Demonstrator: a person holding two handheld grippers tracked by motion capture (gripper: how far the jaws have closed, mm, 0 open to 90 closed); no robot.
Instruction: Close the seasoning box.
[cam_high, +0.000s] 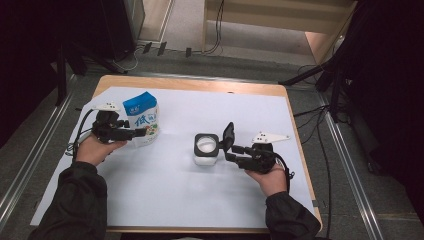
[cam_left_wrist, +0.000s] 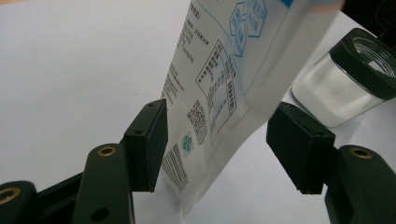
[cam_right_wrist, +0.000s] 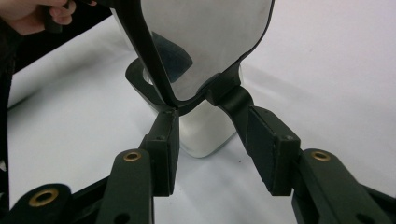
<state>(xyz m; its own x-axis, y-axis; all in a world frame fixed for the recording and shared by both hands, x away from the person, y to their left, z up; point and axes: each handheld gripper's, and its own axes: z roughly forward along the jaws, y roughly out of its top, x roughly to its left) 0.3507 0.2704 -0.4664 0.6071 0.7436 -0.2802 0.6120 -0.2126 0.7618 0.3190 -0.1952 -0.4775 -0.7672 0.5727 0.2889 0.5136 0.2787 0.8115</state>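
High view: the salt bag (cam_high: 142, 119) stands upright on the worktop (cam_high: 165, 200) between the left gripper (cam_high: 142, 132) fingers; the jar (cam_high: 206, 149) sits open, seemingly already filled.

Left gripper view: the fingers (cam_left_wrist: 152, 144) stand apart, only one grazing the bag.

Right gripper view: the right gripper (cam_right_wrist: 212, 135) fingers pinch the hinged lid (cam_right_wrist: 205, 42); closing it likely remains.
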